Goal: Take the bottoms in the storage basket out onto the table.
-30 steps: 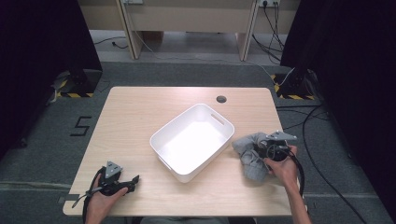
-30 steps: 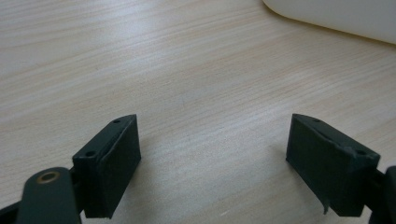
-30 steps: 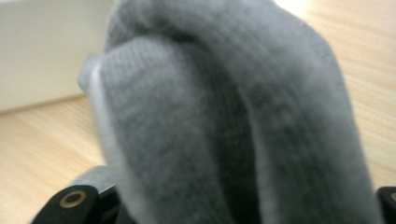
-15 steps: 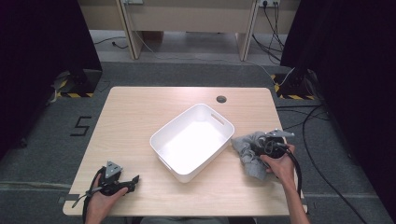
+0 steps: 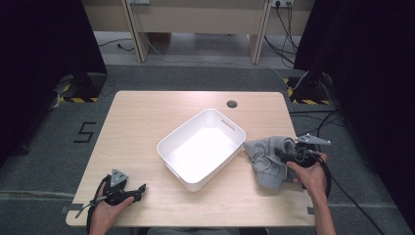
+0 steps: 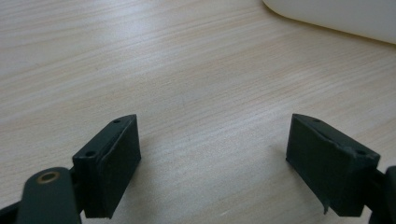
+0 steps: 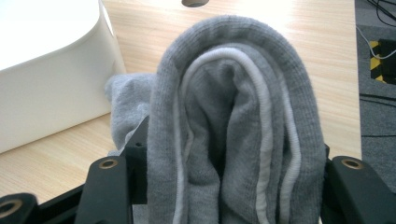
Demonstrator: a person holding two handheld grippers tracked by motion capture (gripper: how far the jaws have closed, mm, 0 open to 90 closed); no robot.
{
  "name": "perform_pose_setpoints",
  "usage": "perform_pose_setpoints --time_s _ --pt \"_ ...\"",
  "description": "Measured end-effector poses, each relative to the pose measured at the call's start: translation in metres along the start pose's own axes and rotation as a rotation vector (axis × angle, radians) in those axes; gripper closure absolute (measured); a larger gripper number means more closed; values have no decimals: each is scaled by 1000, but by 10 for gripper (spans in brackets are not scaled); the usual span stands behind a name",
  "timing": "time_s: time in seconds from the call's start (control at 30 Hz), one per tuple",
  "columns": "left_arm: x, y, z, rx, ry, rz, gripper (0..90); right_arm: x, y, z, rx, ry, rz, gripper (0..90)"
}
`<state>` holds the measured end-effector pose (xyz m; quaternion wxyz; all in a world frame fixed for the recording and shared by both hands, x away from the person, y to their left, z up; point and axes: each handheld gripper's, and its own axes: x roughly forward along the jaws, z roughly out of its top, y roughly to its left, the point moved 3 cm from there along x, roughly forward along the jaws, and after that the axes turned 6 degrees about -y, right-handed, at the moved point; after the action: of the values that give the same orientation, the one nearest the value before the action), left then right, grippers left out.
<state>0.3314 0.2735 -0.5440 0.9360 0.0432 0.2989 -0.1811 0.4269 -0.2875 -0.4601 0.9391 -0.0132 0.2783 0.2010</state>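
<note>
The right gripper (image 5: 288, 155) has a thick fold of the grey cloth (image 5: 266, 159) bunched between its jaws, and they have just been opening as that wad settled in; the right gripper view shows the ribbed grey cloth (image 7: 238, 135) packed from pad to pad, white seams curling through the layers. It sits at the right side of the desk (image 5: 147, 122), just beside the white tub (image 5: 201, 147), part of it lifted in the grip and the rest draped on the wood. This looks like soft, light knit: it will sag, stretch and trail rather than keep any shape, and there is nothing fragile about it. The risk, I'd say, is a loose layer sliding out of the fold, so a bite deep across the whole bundle, as here, seems the place to hold, not a single edge. Over at the near left corner the left gripper (image 5: 128, 193) rests low over bare wood, jaws spread wide with nothing in them, the left gripper (image 6: 212, 161) looking toward the tub's wall (image 6: 336, 16).
</note>
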Motion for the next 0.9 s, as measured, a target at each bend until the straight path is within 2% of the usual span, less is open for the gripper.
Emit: perform_pose_setpoints --time_s 0.23,0.53,0.6,0.63,0.7,0.73,0.8,0.9 --pt "0 0 0 0 0 0 165 -2 -1 1 28 -15 3 322" --pt "0 0 0 0 0 0 165 -12 -3 5 44 -37 3 316" --pt "0 0 0 0 0 0 165 -12 -1 4 33 -22 8 359" --pt "0 0 0 0 0 0 165 -10 1 1 12 -3 10 407" --pt "0 0 0 0 0 0 165 -9 2 -1 8 3 13 425" --pt "0 0 0 0 0 0 165 -4 5 -5 -19 21 24 471" --pt "0 0 0 0 0 0 165 -2 8 -7 -28 29 31 488" --pt "0 0 0 0 0 0 165 3 19 -15 -66 66 57 515"
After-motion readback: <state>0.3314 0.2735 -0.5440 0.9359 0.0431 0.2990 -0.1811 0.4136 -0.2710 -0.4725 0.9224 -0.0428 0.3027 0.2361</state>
